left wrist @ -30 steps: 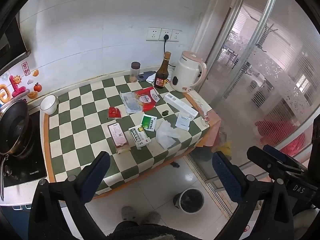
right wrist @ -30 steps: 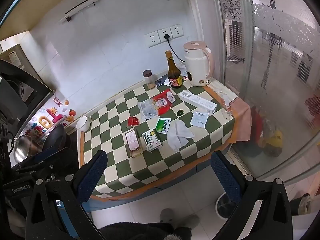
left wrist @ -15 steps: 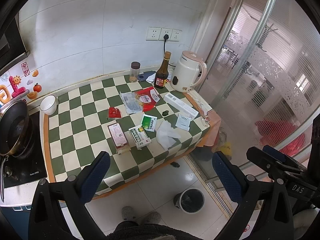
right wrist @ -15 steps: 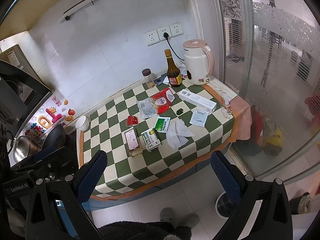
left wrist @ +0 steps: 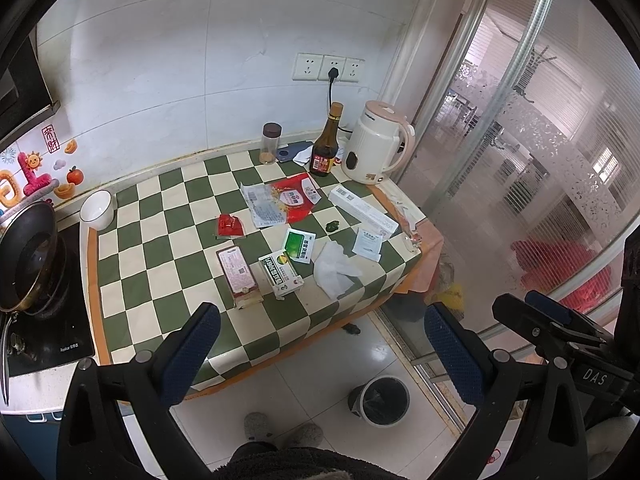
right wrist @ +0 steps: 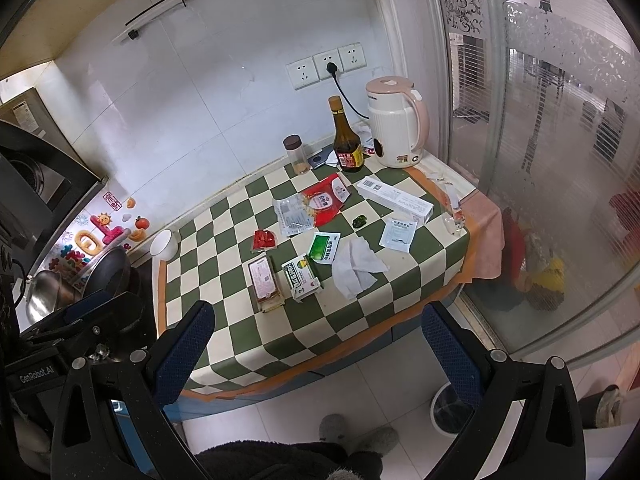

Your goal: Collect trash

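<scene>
Desk (left wrist: 132,276) under matt checked cloth. Crumpled tissue (left wrist: 334,270) soft, white paper. Red sachet (left wrist: 230,226) glossy plastic. Kettle (left wrist: 374,148) smooth plastic. Bottle (left wrist: 325,148) dark shiny glass. Floor (left wrist: 304,396) glossy tile. Tongs' pads (left wrist: 192,354) dimpled blue rubber.

The trash bin (right wrist: 454,410) on the floor is partly hidden behind a finger of the right gripper (right wrist: 318,346) in the right wrist view, so only a piece of its rim shows. The pan (left wrist: 30,256), left of the checkered table (left wrist: 132,276), is cut off by the edge of the left wrist view. A dark blue flat thing (left wrist: 294,151) just left of the brown bottle (left wrist: 325,148) is half hidden by white paper, and I cannot tell what it is. The print on the small boxes (left wrist: 281,274) is too small to read. Things behind the frosted glass door (right wrist: 560,184), right of the table, are only red and yellow blurs.
</scene>
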### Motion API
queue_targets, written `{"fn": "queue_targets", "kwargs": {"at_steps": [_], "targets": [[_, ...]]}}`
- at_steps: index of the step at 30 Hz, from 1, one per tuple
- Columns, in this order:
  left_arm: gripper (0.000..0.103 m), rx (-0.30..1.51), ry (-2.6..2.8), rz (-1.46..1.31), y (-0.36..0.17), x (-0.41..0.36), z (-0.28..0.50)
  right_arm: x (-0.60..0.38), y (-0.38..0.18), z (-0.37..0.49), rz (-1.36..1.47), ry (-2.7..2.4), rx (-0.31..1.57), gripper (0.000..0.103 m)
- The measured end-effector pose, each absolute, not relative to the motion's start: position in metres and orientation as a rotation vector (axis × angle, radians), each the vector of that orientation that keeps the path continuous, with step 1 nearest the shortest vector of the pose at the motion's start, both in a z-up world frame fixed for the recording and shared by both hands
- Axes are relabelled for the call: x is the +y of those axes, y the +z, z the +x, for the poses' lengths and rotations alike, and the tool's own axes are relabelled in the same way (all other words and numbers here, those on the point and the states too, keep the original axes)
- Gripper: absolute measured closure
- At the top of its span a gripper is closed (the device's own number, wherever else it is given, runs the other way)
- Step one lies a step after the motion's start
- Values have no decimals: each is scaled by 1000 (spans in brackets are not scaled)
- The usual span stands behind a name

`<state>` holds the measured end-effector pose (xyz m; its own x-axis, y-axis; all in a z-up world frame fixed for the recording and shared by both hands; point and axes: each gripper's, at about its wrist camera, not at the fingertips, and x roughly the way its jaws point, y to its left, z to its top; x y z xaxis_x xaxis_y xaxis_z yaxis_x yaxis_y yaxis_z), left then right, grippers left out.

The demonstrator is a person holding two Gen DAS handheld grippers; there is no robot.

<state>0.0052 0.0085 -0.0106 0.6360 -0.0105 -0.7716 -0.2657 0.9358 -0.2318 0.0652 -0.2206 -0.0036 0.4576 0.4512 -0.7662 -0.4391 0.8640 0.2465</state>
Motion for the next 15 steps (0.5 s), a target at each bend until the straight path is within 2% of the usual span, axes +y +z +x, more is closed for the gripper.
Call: {"fn": "queue_targets", "kwargs": {"at_steps": [15], "targets": [[0, 871, 149, -339, -13, 7, 7, -220, -4, 66, 20, 552, 949, 0]]}}
